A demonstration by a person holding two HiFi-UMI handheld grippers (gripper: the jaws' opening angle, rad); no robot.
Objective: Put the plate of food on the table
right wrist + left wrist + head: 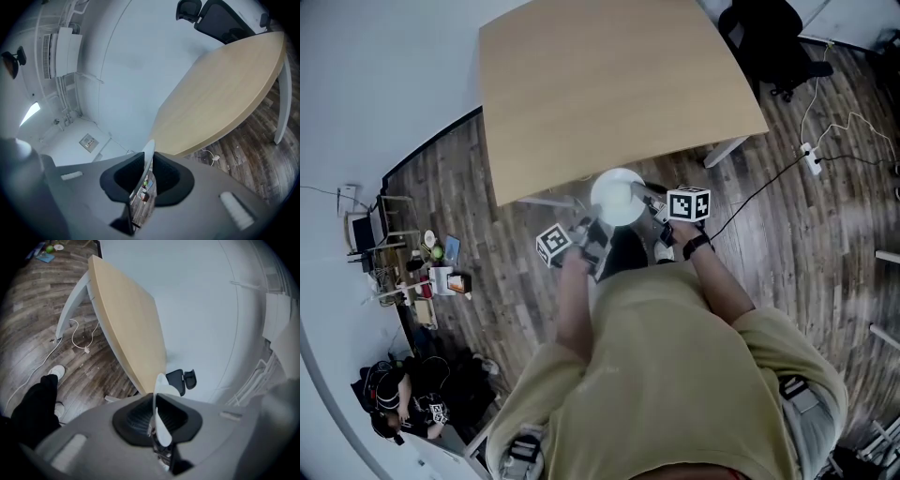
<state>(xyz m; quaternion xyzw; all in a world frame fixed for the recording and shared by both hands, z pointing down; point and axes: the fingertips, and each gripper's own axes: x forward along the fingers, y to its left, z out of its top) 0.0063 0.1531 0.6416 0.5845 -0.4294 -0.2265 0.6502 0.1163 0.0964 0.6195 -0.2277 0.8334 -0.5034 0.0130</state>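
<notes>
The plate (619, 197) hangs just in front of you, carried by both claws on opposite sides of its rim. The left claw (586, 234) has the left side and the right claw (656, 208) the right. Each claw is clenched on that thin white rim, which shows edge-on between the dark pads in both gripper views, so neither claw is empty or released. From above, the plate reads as plain white, and I cannot make out any food on it.

The relation that matters is plate to surface (609, 94). The surface lies straight ahead of the plate, away from your body. In the head view, the plate's far part already overlaps the surface's near edge, while its near part is over the floor (487, 234). It looks to be in the air rather than resting, though I cannot be sure of that.

The plate is round, so it has no long axis to line up. The line between your claws runs roughly along that near edge, with the right claw slightly closer to it.

My judgement is that you should carry both claws forward together, keep the plate level, and lower it well inside the edge before loosening either grip.

Beyond the edge, the wooden top is bare all the way across. An office chair (764, 37) stands past its far right corner, clear of your path.
</notes>
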